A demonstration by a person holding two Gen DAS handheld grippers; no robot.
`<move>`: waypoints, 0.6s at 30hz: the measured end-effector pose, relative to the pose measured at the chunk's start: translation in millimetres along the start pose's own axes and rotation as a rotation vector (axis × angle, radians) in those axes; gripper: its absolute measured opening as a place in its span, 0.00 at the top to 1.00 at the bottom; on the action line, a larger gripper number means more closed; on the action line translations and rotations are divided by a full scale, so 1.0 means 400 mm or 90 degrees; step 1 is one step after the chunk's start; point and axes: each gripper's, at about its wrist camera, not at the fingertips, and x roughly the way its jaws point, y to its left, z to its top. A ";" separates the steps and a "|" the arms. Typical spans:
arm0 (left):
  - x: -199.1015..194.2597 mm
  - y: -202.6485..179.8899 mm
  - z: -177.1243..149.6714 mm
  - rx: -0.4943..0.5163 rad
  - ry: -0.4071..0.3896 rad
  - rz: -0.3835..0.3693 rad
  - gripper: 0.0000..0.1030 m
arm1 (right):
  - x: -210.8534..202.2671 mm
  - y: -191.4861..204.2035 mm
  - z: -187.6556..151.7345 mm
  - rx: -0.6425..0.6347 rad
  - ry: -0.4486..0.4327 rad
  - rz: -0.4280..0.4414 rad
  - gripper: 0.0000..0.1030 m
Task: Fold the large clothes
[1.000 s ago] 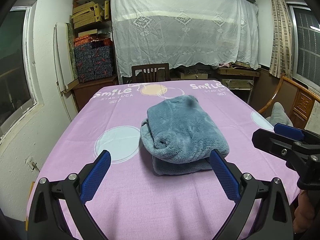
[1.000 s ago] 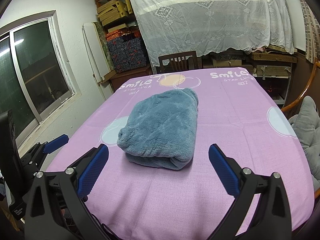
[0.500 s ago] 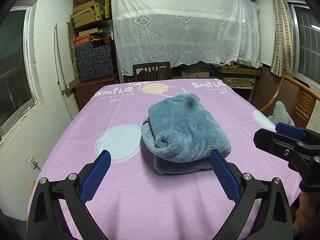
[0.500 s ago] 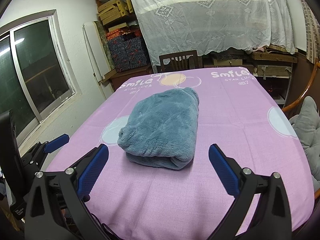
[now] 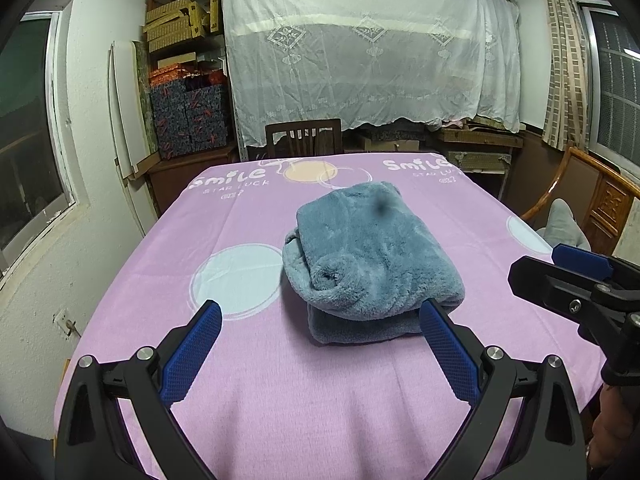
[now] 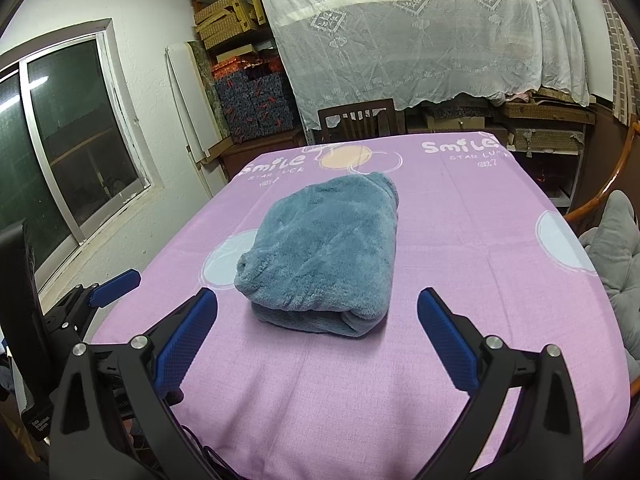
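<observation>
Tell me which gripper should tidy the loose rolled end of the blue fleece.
Left, probably. The rolled end of the blue fleece faces the open left gripper; the right gripper, also open, faces the smoother fold.

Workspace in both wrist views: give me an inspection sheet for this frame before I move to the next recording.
Surface: table with pink Smile tablecloth, lightly creased.
Job's things: blue fleece garment, folded into a compact bundle mid-table, untouched.
Clutter: nothing seen on the cloth.
Grippers: left gripper and right gripper both open, empty, short of the bundle.
Cables: dark cable at the near table edge.
Surroundings: wooden chair at the far side, lace-covered shelving, stacked boxes, windows, grey cushion.
</observation>
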 end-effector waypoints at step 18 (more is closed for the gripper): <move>0.053 0.010 -0.009 -0.004 0.031 0.007 0.03 | 0.052 -0.015 -0.011 0.012 0.027 0.001 0.05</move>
